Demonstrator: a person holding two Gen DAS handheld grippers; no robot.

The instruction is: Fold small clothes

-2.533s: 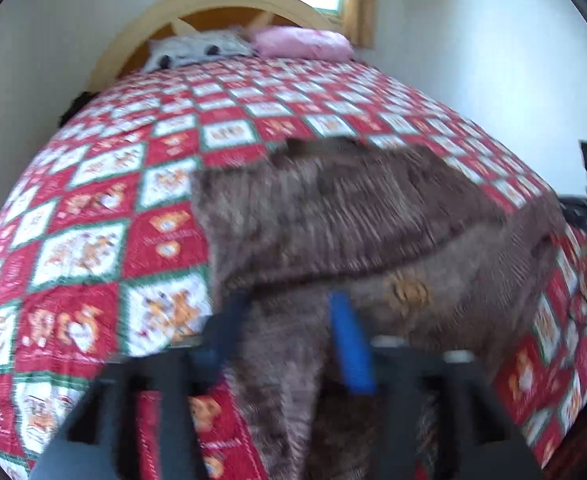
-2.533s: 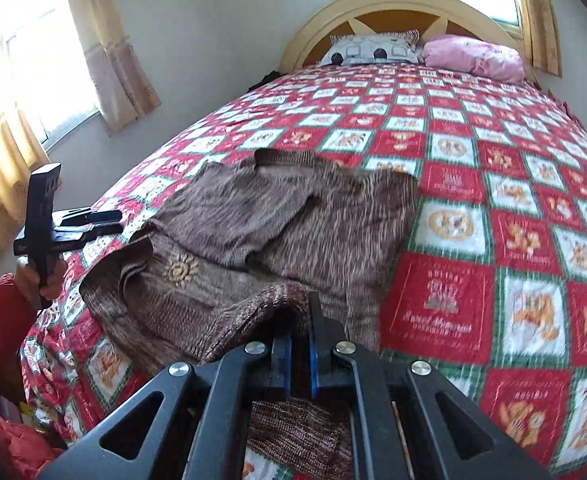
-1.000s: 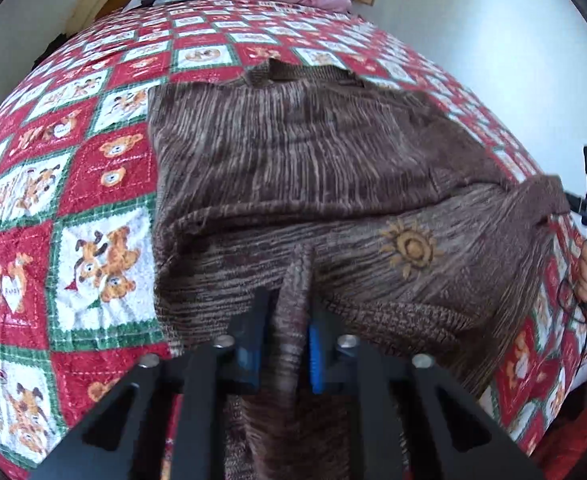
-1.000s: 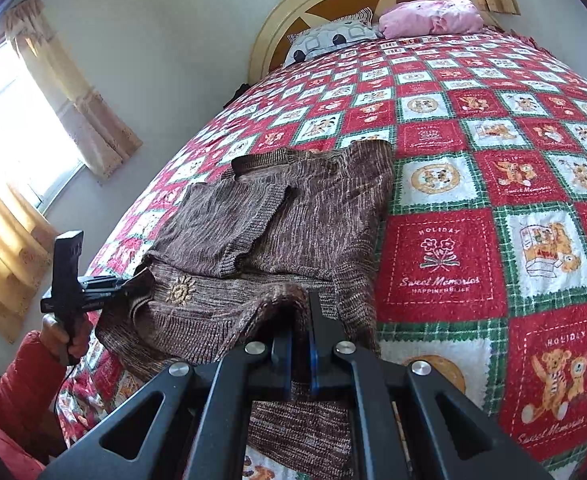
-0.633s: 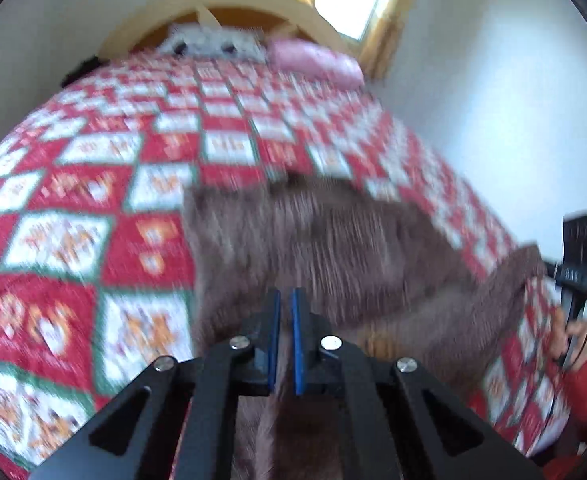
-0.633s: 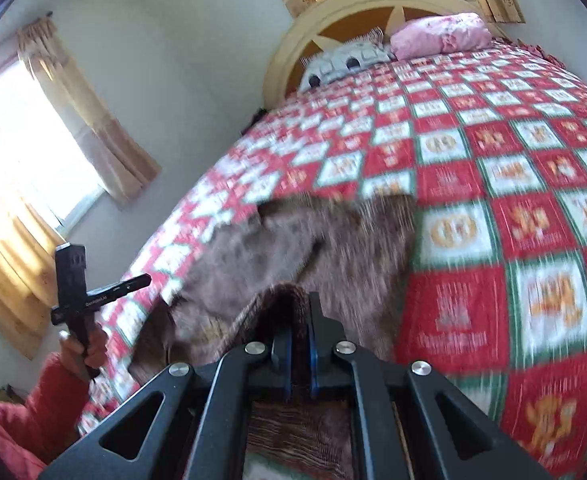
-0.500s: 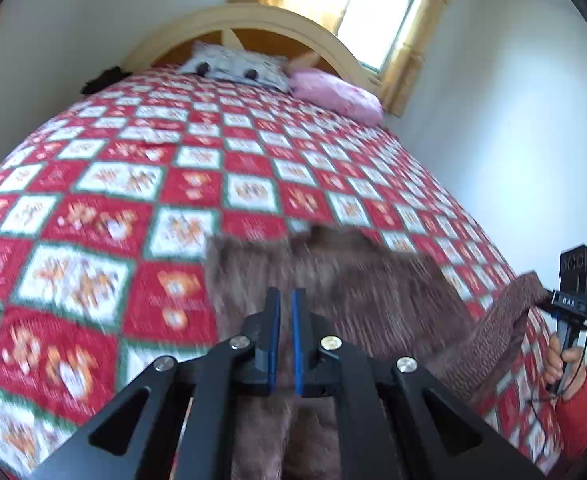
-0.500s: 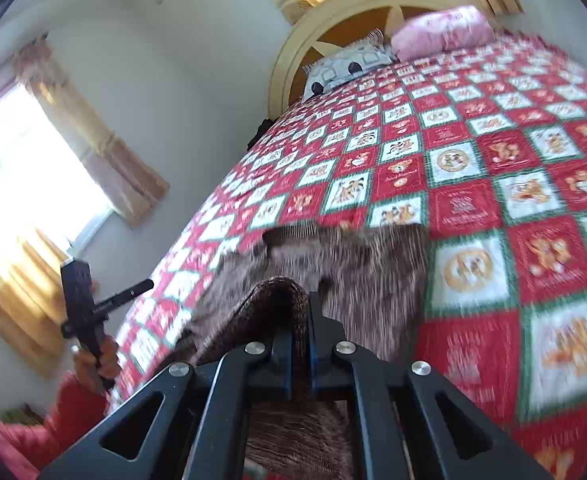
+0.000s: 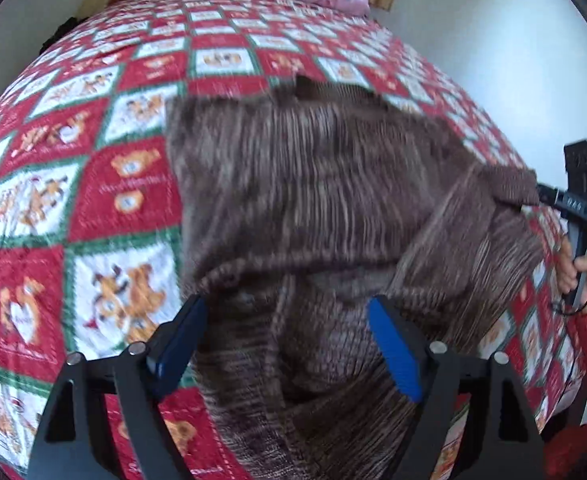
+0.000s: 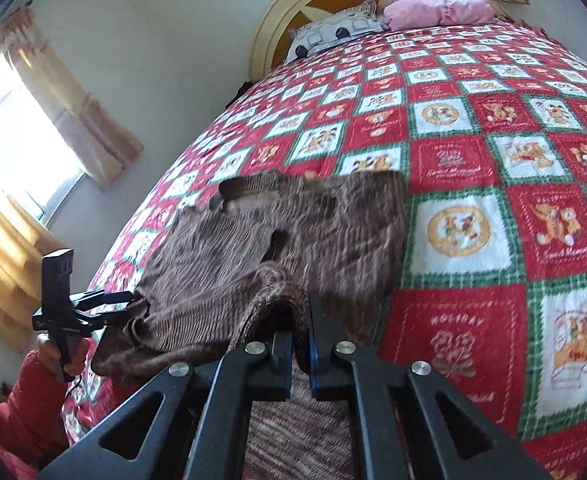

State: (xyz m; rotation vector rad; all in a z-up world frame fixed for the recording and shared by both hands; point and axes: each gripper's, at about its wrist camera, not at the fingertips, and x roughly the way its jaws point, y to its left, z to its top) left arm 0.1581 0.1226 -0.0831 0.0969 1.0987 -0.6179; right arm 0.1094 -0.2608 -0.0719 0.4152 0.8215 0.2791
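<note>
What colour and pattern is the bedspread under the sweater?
The bedspread is a red, white and green patchwork of squares with teddy-bear holiday prints, clearest in the right wrist view.

The left gripper, clamped on a fold of the brown sweater a second ago, now stands with its jaws wide apart after just opening. The released hem lies slack between the blue pads, untouched. The sweater's lower half now rests folded up over its upper half.
</note>
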